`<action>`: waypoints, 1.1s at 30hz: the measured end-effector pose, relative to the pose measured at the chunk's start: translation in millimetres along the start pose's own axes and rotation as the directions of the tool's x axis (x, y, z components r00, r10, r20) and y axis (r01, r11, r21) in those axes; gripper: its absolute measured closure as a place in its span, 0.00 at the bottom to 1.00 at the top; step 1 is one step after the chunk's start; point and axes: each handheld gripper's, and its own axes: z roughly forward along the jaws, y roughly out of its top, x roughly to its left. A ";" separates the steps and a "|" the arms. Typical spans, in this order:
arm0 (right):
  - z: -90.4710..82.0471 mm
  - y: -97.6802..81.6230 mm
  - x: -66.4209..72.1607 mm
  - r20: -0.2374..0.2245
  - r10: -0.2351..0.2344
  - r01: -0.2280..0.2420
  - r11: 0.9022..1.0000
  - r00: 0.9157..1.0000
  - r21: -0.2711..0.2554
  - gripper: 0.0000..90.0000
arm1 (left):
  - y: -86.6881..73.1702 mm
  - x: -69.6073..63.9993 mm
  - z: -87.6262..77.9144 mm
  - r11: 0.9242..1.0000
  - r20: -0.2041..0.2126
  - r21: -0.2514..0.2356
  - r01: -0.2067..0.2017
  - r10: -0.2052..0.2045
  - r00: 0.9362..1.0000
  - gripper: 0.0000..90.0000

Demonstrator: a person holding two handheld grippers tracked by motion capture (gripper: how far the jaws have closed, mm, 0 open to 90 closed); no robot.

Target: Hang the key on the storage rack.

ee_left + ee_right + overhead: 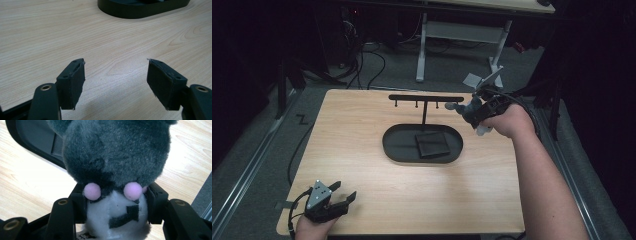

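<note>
High view is showing one wooden table (362,130) carrying one black oval tray (397,150), one dark folded wallet-like piece (432,144) lying in that tray, and one black T-shaped rack (426,98) rising from the tray's far edge. Two grippers are working at the table. One grey-and-white plush toy (472,114) is sitting in the right gripper (469,117), which is hovering above the table just beside the rack's right end and off the tray's right side. Right gripper view is showing the toy (112,165) wedged between the two jaws, which are clamping its white lower part from both sides while its grey bulk is sticking out past their tips; two pink pompoms (92,191) are sitting level with the jaw tips. Left gripper (343,199) is resting at the table's near left corner, well apart from the tray, its jaws standing wide apart over bare wood with nothing between them.
</note>
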 end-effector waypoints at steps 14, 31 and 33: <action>29.0 0.3 -13.5 0.018 0.056 -0.057 0.998 0.998 0.008 0.52 | -0.4 -0.4 0.5 1.000 0.004 0.007 -0.005 0.005 1.000 0.35; 73.6 4.1 -10.1 0.017 0.064 -0.064 0.998 0.998 -0.013 0.50 | -1.2 -1.6 1.9 1.000 0.006 0.019 -0.012 0.012 1.000 0.35; 76.2 5.0 -9.4 0.016 0.066 -0.065 0.998 0.998 -0.014 0.49 | -1.3 -1.6 1.9 1.000 0.006 0.018 -0.012 0.012 1.000 0.35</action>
